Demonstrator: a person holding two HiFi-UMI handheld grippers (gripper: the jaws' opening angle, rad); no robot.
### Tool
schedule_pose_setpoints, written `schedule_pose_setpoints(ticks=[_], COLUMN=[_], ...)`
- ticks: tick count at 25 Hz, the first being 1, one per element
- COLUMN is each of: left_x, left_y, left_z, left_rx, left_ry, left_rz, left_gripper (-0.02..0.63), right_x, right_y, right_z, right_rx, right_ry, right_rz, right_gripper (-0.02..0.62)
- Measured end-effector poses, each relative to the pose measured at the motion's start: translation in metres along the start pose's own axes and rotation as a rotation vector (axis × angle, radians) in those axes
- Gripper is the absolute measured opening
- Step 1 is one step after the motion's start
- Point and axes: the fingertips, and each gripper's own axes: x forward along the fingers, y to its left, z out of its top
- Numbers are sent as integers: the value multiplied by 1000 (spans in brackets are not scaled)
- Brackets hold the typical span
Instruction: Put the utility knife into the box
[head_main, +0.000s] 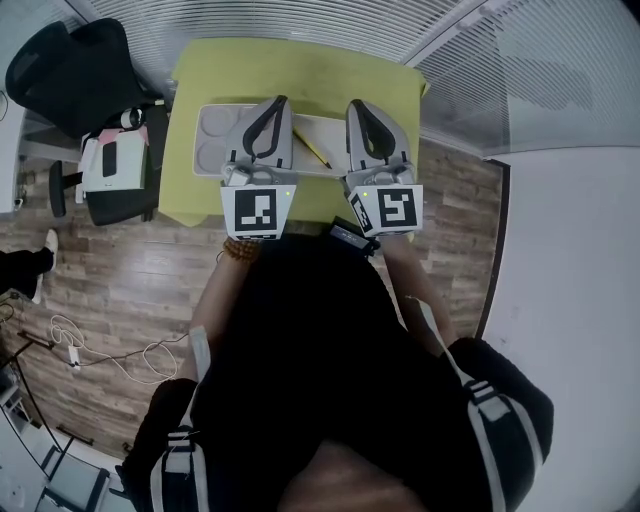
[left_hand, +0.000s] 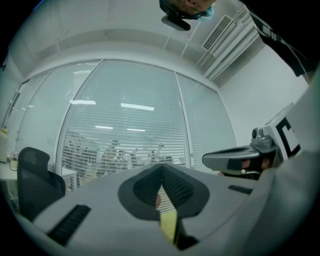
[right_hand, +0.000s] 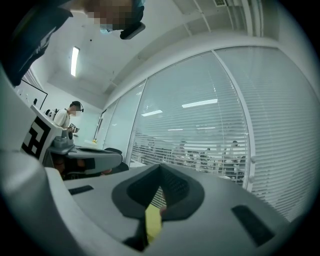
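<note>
- Yellow-green table (head_main: 290, 70) fills the upper centre of the head view, with a white box (head_main: 212, 140) on it.
- Slim yellow utility knife (head_main: 312, 150) lies aslant on the box's surface, between the two grippers.
- Left gripper (head_main: 279, 101), centre-left, has its jaws pressed together on nothing.
- Right gripper (head_main: 355, 104), centre-right, is likewise closed and empty.
- Black office chair (head_main: 75, 70) stands at upper left.

Yellow utility knife (head_main: 312, 150) lies slantwise on white box (head_main: 212, 140).
</note>
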Motion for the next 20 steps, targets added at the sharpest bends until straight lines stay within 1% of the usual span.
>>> schedule_pose_setpoints(ticks=[3,8,17,20], left_x=[-1,1,5,8], left_y=[-4,-10,-20,-22], left_z=[-6,-6,-17,-16], left_rx=[0,-11,-10,-13], left_ry=[33,30,68,62], left_rz=[-20,-40,-71,-79], left_gripper=[11,11,11,11], right_x=[-2,-6,-11,-12], right_y=[-1,-4,-15,-17], right_z=[-1,-7,-13,-14], right_rx=[-3,-8,14,14], right_ry=[7,23,48,50], right_rz=[-2,-9,-32,-34], right_gripper=[0,0,0,0])
